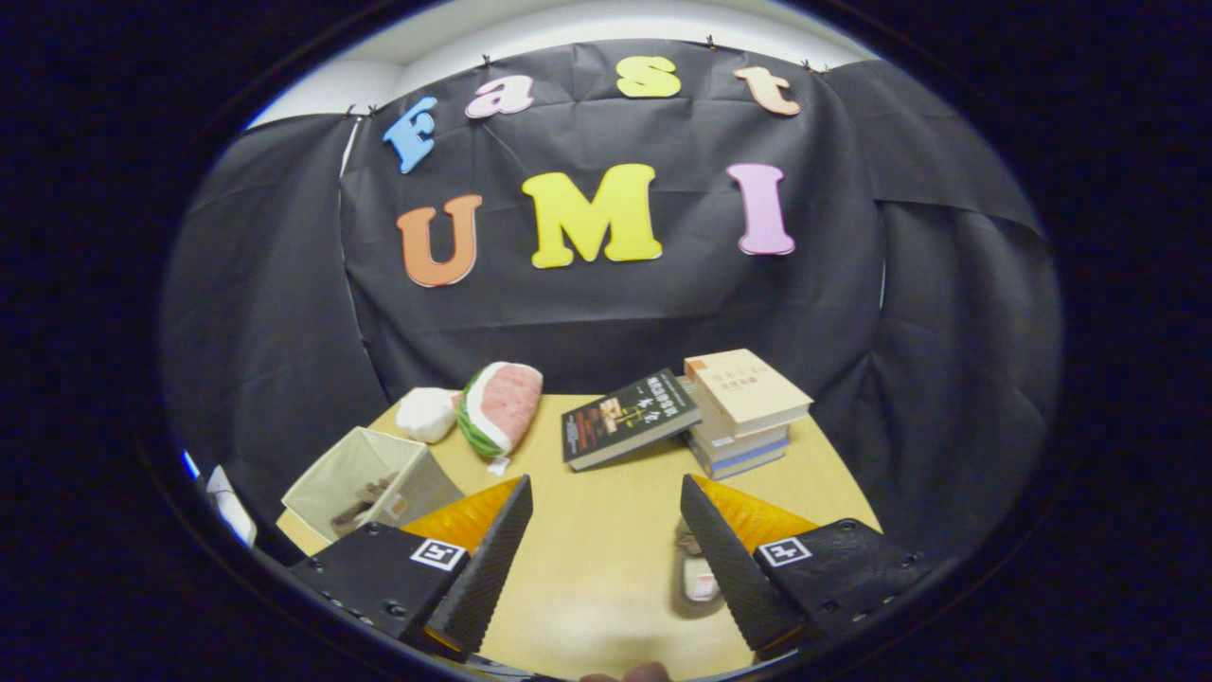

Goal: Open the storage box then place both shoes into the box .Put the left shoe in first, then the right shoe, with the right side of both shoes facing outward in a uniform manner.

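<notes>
The storage box [365,483] lies tipped just left of the left finger, its opening facing the gripper, so access is already given; a dark item inside may be a shoe, but this cannot be confirmed. Beyond it rests a watermelon cushion [499,405]. The gripper [606,549] hovers above the table [597,530], fingers spread wide, holding nothing. One shoe [696,578] lies beside the right finger, within reach. Stacked books [743,412] stand behind.

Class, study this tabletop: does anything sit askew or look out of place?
Yes. The dark book leans tilted against the stack of books instead of lying flat. The fabric box sits tipped, with something dark inside. The gripper has open jaws holding nothing.
</notes>
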